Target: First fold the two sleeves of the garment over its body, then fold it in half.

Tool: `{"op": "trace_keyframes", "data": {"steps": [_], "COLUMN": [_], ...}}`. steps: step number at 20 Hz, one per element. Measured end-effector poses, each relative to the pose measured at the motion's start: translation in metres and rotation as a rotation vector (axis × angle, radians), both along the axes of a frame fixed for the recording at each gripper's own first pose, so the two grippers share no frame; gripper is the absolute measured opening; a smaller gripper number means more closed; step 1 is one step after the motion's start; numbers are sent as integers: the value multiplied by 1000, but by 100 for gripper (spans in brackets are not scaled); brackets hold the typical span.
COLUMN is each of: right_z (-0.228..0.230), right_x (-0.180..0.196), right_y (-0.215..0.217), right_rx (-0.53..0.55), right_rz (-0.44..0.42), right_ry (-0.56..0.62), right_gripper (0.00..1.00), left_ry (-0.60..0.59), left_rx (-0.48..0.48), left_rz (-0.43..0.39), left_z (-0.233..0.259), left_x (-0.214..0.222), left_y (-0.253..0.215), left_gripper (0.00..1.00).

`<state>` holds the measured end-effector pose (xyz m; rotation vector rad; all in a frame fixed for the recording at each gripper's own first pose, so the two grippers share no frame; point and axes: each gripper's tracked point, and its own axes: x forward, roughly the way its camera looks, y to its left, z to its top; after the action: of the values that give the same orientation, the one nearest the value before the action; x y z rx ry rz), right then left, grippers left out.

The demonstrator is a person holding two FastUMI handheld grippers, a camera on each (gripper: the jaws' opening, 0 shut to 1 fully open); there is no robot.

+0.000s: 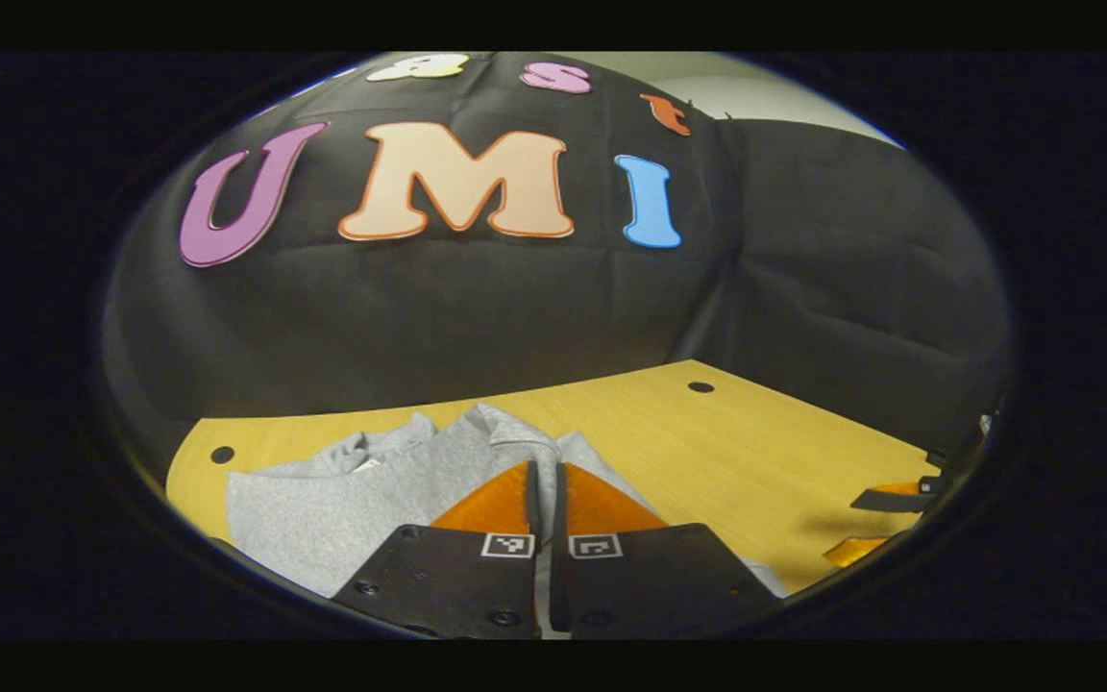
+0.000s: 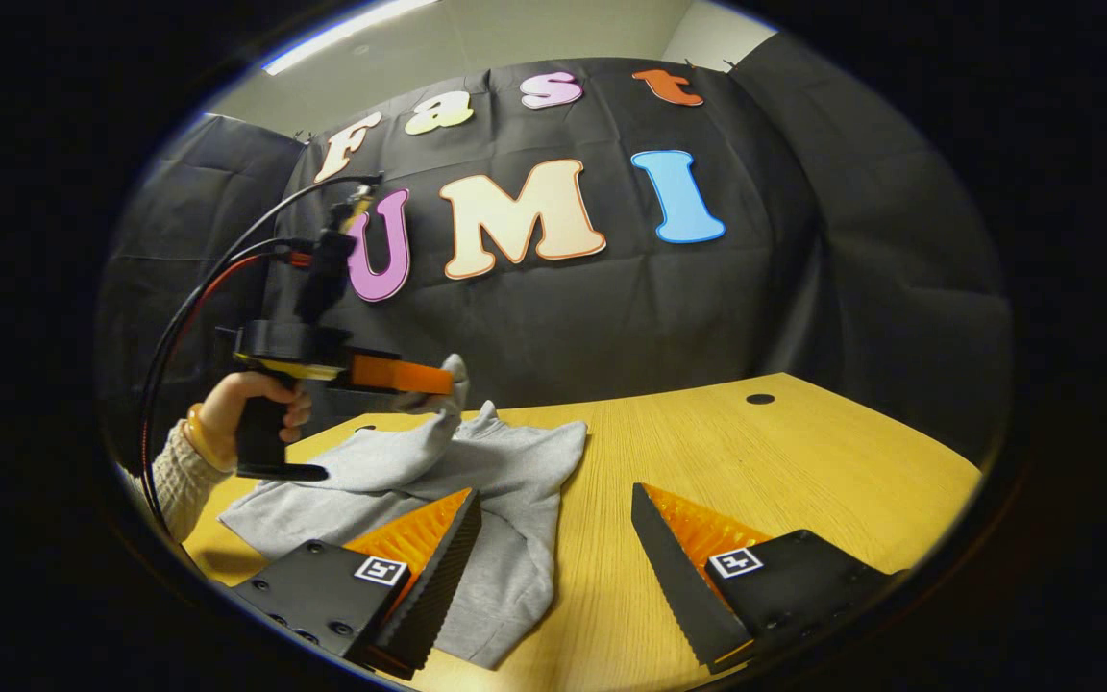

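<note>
Two grippers are mine. My left gripper [image 2: 438, 380] pinches a fold of the soft grey cloth sweatshirt [image 2: 505, 481], lifting it off the yellow wooden table [image 2: 755, 461]. It droops, so grab edges. My right gripper [image 2: 558, 538] waits wide open, holding nothing.

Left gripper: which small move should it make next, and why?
Probably carry the lifted sleeve across the garment's body and lay it down. The left gripper holds the sleeve pinched above the table; the right gripper is open.
</note>
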<state>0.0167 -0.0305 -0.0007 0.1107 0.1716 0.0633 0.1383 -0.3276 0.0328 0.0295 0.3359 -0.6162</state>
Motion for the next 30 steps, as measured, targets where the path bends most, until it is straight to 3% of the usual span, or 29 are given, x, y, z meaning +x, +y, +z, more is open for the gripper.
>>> {"op": "trace_keyframes", "data": {"steps": [9,13,17,21,24,30], "right_z": [-1,2,5,-3,-17,-37], "right_x": [-4,-7,-13,-19,-26,-41], "right_y": [-11,-4,10,31,47,77], "right_rx": [19,17,-9,-24,-43,-27], "right_rz": [-24,-16,8,56,96,179], "right_ry": [18,26,32,63,113,215], "right_gripper": [98,98,98,98,98,98], "left_ry": [88,60,-47,-117,-130,41], "left_rx": [38,-55,-62,-52,13,67], "left_rz": [41,-11,10,80,150,242], "left_z": [-51,-21,21,46,37,-18], "left_x": [20,10,0,-23,-47,-117], "left_y": [-36,-43,-5,71,137,241], "left_gripper": [0,9,95,95,95,95]}}
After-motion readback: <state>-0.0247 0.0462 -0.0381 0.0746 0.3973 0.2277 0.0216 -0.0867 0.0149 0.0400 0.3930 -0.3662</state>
